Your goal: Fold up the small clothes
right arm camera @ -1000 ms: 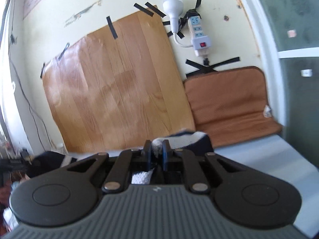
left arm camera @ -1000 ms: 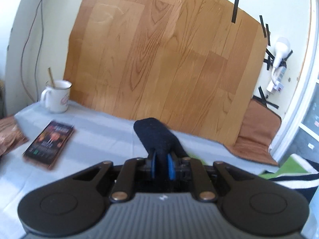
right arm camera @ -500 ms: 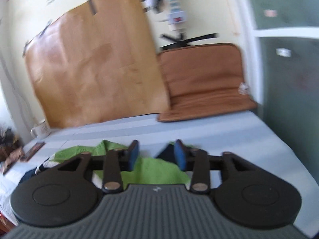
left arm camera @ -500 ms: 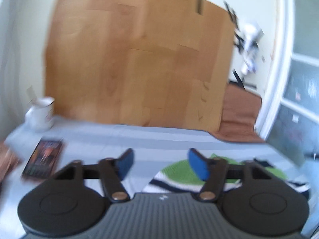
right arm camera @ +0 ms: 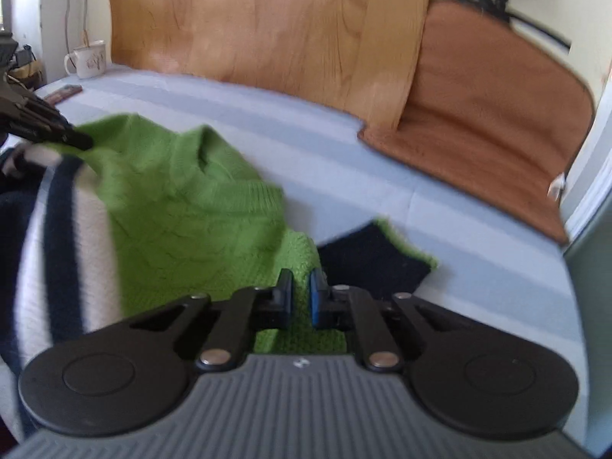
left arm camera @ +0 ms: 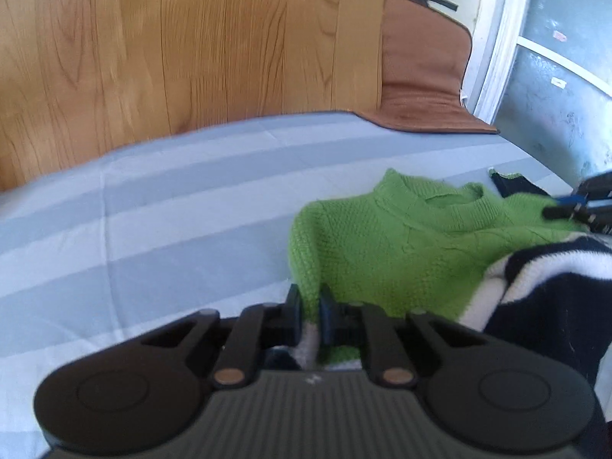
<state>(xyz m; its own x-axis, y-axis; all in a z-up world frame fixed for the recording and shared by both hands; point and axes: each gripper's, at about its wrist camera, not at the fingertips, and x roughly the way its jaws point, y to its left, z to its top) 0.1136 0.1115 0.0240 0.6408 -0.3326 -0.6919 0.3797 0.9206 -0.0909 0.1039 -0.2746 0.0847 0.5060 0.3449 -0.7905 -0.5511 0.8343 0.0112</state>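
A small green knit sweater (left arm camera: 401,237) with navy and white striped parts (left arm camera: 554,279) lies on the blue-grey striped sheet (left arm camera: 172,206). My left gripper (left arm camera: 309,308) is shut on the sweater's left green edge. The sweater (right arm camera: 183,210) also shows in the right wrist view, with its striped part (right arm camera: 61,229) at the left and a navy cuff (right arm camera: 371,256) to the right. My right gripper (right arm camera: 300,296) is shut on the sweater's right green edge. Each gripper's tip shows in the other's view.
A wood-pattern board (left arm camera: 191,46) leans on the wall behind the bed. A brown cushion (right arm camera: 497,122) lies at the back right. A white mug (right arm camera: 90,59) and a dark booklet (right arm camera: 63,92) sit at the far left. A glazed door (left arm camera: 554,76) is at the right.
Both grippers let go of the navy parts they held, opened, dropped to the sheet and shut again on the sweater's green edges, left and right.
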